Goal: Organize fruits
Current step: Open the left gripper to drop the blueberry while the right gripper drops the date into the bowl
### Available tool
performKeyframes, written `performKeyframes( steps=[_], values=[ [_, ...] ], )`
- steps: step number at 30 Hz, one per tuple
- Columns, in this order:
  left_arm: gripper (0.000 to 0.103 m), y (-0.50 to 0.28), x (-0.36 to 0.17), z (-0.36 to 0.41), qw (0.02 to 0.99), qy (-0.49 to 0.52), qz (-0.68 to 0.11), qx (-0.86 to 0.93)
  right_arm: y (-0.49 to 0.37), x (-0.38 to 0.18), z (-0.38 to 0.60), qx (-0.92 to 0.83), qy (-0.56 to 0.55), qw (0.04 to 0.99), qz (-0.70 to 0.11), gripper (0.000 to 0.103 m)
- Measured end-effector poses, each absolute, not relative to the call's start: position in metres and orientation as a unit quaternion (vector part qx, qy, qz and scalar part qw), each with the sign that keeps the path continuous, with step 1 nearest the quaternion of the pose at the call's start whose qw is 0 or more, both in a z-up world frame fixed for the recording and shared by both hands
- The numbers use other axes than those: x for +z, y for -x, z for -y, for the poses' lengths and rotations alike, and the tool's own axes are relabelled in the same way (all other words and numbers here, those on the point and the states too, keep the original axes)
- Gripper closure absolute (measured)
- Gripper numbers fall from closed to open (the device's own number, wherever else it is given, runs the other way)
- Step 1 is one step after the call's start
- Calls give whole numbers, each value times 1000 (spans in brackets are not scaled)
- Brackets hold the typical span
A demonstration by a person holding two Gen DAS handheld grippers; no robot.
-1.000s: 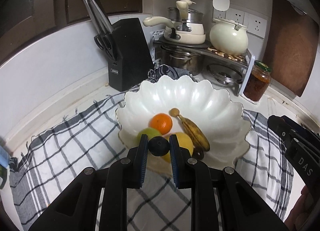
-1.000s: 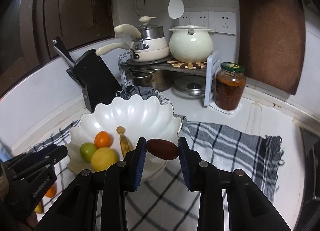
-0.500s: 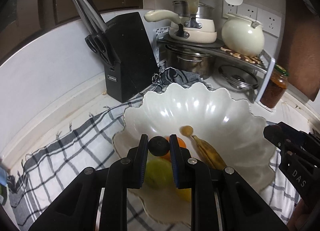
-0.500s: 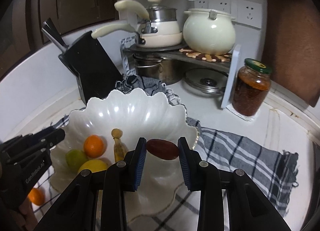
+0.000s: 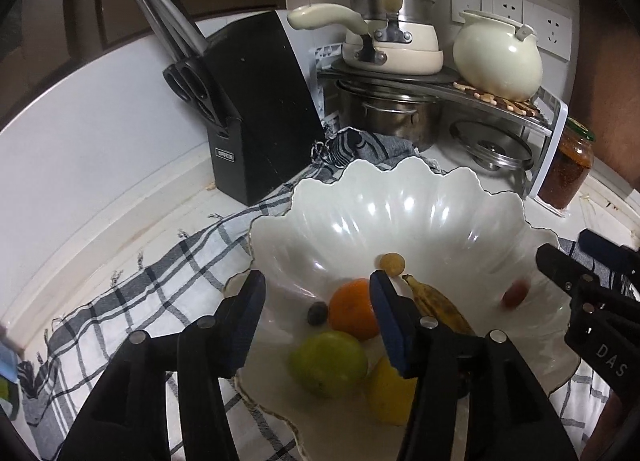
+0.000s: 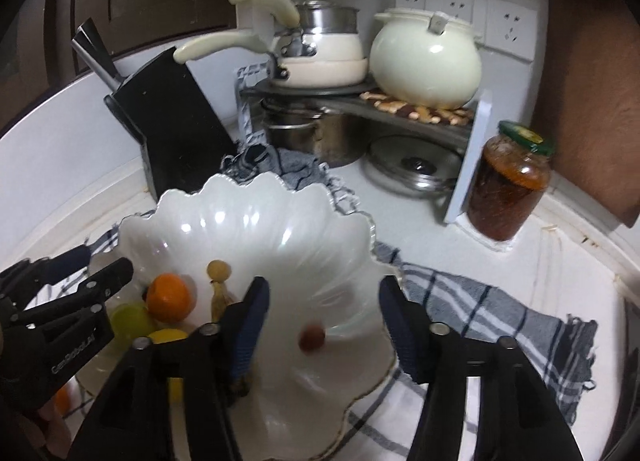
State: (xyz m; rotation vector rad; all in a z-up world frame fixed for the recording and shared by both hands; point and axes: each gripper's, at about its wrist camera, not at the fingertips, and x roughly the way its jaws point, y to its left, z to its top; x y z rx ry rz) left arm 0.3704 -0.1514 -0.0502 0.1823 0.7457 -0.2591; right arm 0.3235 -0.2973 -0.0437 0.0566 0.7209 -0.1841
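Kitchen table, checked cloth: both hand-held grippers, left (image 5: 316,301) and right (image 6: 320,309), poised over the scalloped bowl (image 5: 400,197), jaws opening empty; a blurred red fruit (image 6: 312,337), probably just released, lies inside.

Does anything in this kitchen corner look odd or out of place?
One thing: a small red fruit shows as a blur inside the white bowl, apart from the other fruit, below the opening right claw. It seems to be dropping or rolling. The banana looks brown and overripe. Nothing is spilled.
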Motion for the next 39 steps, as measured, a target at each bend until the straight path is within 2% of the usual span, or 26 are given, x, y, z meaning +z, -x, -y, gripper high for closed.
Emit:
performKeyframes(
  steps=[1,3,6,9,18,26,39],
  values=[
    [48,-368,-48,151,919,-87,-363,-125,-321,-41,297,-92,-27,932,-349,38],
    [38,-365,-44,149,921,-85,-361,-123,-316,-36,297,-96,-29,935,-341,24],
    [29,-354,-34,145,925,-81,-350,-120,-306,-24,296,-104,-26,939,-326,15],
    [23,-344,-25,138,929,-74,-346,-111,-296,-13,294,-113,-22,941,-317,11],
    [12,-301,7,110,942,-69,-318,-85,-263,10,281,-109,-32,947,-301,10],
    [11,-264,25,77,948,-57,-307,-61,-236,26,259,-101,-29,951,-289,10],
    [8,-221,20,15,948,-38,-315,-14,-208,30,202,-62,-8,957,-284,10]
  ],
)
